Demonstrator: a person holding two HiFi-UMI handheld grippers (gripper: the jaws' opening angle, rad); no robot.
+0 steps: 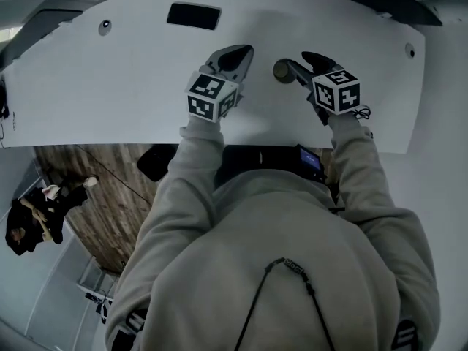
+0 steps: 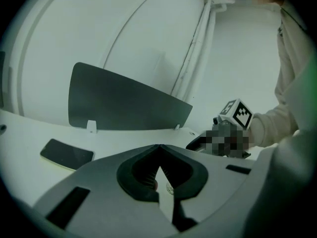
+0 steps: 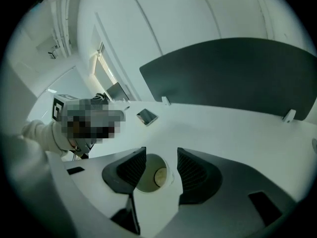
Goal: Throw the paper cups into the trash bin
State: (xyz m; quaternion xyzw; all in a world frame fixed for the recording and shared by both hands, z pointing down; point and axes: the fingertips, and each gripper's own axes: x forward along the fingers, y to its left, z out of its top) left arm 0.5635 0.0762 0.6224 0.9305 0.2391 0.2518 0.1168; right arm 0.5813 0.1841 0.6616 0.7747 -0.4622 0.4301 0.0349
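While the left tongs (image 2: 159, 150) are pressed together and empty, the right tongs (image 3: 161, 155) stand spread about a paper cup (image 3: 148, 180) on the white counter (image 3: 237, 133), not clamped on it.

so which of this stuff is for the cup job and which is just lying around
For the job: paper cup, sitting between the open jaws of the right tool; trash bin not in view.
Just lying about: black phone-like slab; dark divider panel; left tool, shut and empty.
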